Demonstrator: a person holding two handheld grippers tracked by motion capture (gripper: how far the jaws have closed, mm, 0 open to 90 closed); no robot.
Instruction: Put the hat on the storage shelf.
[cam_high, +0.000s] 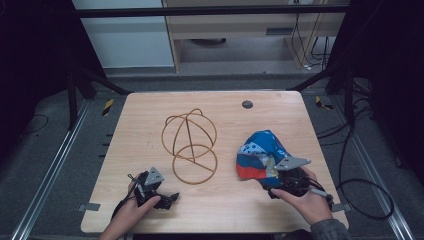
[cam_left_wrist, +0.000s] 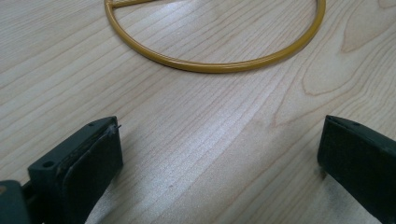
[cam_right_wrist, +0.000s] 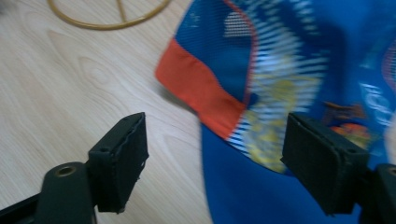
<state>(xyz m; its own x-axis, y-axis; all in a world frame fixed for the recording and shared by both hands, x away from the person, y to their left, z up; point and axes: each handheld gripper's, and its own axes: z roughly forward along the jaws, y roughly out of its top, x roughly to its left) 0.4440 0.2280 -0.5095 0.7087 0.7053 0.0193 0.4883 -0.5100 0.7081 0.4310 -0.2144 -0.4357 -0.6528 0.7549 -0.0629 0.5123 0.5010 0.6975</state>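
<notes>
Both hands low: left gripper (cam_high: 167, 199) gapes; right gripper (cam_high: 270, 176) straddles cap (cam_high: 260, 150).

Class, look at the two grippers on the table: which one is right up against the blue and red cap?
The right gripper. Its open jaws reach the cap, while the left gripper sits apart, open over bare wood near the wire frame.

Both grippers are black and blocky, the left gripper (cam_high: 170, 199) and the right gripper (cam_high: 272, 192) each topped by a grey three-cornered plate, each trailing a dark cable, with flat rectangular pads (cam_right_wrist: 122, 158) showing small screw holes, and a grey sleeve (cam_high: 327, 229) on the right arm.
</notes>
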